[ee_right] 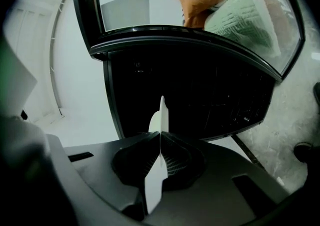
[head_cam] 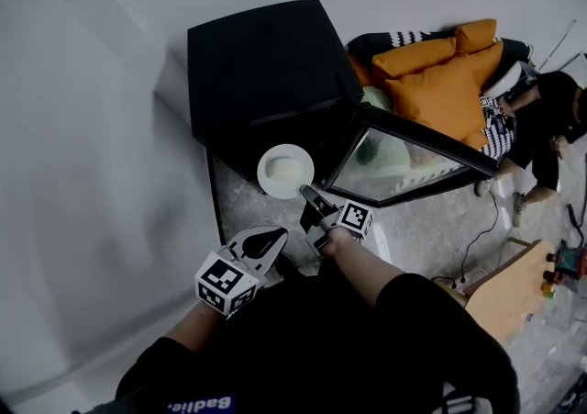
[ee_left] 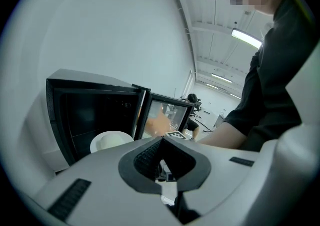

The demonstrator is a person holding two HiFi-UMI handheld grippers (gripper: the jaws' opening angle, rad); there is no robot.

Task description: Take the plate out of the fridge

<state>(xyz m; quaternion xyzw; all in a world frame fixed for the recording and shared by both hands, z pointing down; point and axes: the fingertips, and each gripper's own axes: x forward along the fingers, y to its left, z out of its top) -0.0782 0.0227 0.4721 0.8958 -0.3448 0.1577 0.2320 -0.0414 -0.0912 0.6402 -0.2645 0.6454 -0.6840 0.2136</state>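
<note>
Plate [head_cam: 286, 171] gripped by R gripper [head_cam: 308, 194] at its near rim. Jaws are pinched tight on the edge, and in the right gripper view the rim runs down thru the jaw throat, plate seen edge-on. Rest of the plate sticks out ahead of the jaws toward the fridge [head_cam: 261, 63] opening. It's held off the floor right at the fridge mouth; can't tell if the far rim is fully clear of the cabinet. White, round, approx level in head view.

L gripper [head_cam: 273, 236] clenched on nothing: its 2 jaws meet at the tips and the cavity behind them is empty. It sits just beside R gripper, on that gripper's left and a bit nearer the person, not touching the plate. From L gripper the plate is ahead and to the left, w/ dark fridge interior behind it.

Glass fridge door [head_cam: 404, 164] is swung open, ahead and to the right of R gripper. Fridge interior is dead ahead of R gripper. Speckled floor [head_cam: 246, 208] lies below both grippers, white wall [head_cam: 83, 128] off to the left of L gripper.
</note>
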